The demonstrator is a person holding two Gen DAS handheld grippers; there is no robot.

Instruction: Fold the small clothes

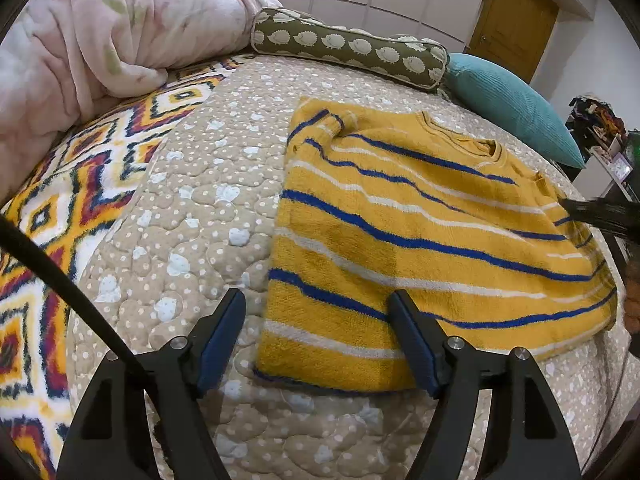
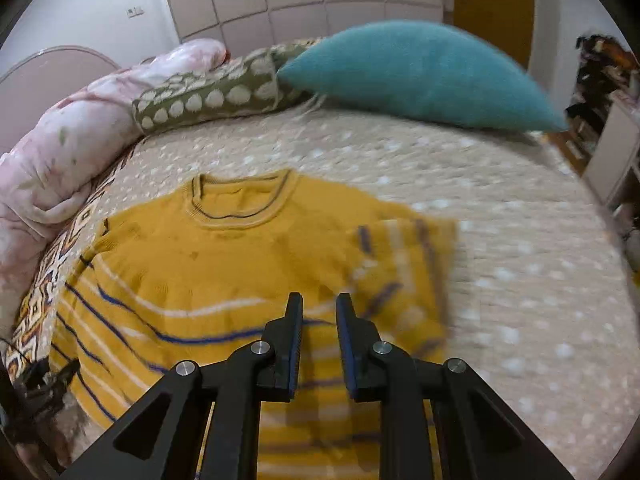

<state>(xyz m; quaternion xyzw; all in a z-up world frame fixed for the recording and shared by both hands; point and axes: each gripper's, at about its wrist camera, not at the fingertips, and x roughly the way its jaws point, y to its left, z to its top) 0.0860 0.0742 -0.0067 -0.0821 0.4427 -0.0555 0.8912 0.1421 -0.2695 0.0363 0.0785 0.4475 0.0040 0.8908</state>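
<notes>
A small yellow sweater (image 1: pixel 420 232) with blue and white stripes lies flat on the beige quilted bed cover (image 1: pixel 192 208), with its left sleeve folded in over the body. My left gripper (image 1: pixel 316 304) is open and empty, above the sweater's lower left corner. In the right wrist view the sweater (image 2: pixel 224 280) shows its collar at the far side and its right sleeve (image 2: pixel 404 264) folded in. My right gripper (image 2: pixel 319 304) hovers over the sweater's right middle with its jaws a little apart and nothing between them. This view is motion blurred.
A pink comforter (image 1: pixel 104 28) is bunched at the far left. An olive bolster with a white pattern (image 1: pixel 348 48) and a teal pillow (image 1: pixel 516 108) lie at the bed's far edge. A patterned blanket (image 1: pixel 52 216) covers the left side. Shelves (image 1: pixel 608 152) stand at right.
</notes>
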